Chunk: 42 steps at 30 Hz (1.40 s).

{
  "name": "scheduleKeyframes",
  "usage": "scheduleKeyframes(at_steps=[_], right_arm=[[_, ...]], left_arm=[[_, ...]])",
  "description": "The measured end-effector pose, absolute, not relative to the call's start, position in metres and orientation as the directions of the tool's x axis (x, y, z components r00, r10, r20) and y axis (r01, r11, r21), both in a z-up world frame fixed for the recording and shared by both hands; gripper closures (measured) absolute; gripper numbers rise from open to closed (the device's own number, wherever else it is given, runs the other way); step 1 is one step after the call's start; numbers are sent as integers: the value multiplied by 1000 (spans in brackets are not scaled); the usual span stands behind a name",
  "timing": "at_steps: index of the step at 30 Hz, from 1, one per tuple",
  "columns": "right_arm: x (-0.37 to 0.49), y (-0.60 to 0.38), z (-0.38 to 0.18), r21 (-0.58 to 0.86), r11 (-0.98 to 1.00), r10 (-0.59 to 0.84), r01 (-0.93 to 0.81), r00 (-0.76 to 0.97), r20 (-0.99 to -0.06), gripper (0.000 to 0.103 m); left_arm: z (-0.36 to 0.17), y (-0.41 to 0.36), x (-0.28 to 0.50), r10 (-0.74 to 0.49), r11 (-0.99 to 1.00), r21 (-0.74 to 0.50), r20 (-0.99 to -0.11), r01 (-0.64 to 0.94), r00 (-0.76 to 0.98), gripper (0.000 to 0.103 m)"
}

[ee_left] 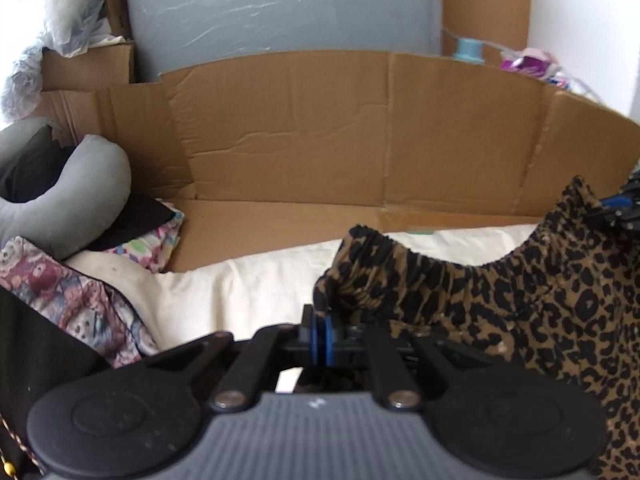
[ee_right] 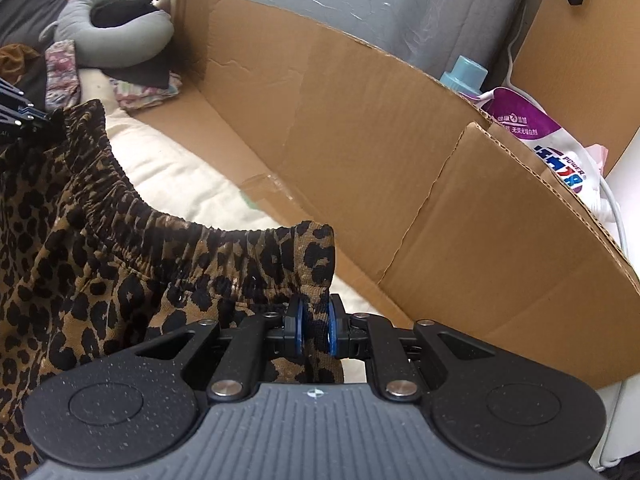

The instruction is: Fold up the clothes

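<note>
At upper left of my right view lies a grey neck pillow (ee_right: 116, 36). At the bottom of my left view, my left gripper (ee_left: 322, 338) pinches one waistband corner of the leopard-print garment (ee_left: 520, 300), stretched over a cream sheet (ee_left: 240, 288); my right gripper (ee_right: 315, 330) clamps the opposite corner, cardboard wall (ee_right: 380, 140) behind.

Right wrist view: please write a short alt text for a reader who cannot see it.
The right gripper pinches one corner of the elastic waistband of a leopard-print garment between its blue-padded fingers, while the left gripper holds the other corner at the left edge. Below lies a cream sheet, walled by brown cardboard.
</note>
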State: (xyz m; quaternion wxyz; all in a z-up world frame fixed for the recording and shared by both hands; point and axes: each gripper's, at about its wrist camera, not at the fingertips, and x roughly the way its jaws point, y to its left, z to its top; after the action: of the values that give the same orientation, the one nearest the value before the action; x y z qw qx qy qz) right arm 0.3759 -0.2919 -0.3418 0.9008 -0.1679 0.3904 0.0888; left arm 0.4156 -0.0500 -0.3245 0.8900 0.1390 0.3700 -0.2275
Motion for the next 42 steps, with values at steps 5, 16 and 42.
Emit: scheduleKeyframes(at_steps=[5, 16, 42], right_arm=[[394, -295, -364, -217, 940, 15, -265, 663, -748, 77], [342, -330, -365, -116, 973, 42, -201, 643, -765, 55], [164, -374, -357, -87, 988, 7, -130, 592, -806, 55]], left_arm=[[-345, -47, 432, -211, 908, 68, -778, 414, 592, 88], [-327, -34, 360, -239, 903, 47, -771, 427, 590, 73], [-306, -42, 194, -329, 871, -99, -845, 482, 422, 73]])
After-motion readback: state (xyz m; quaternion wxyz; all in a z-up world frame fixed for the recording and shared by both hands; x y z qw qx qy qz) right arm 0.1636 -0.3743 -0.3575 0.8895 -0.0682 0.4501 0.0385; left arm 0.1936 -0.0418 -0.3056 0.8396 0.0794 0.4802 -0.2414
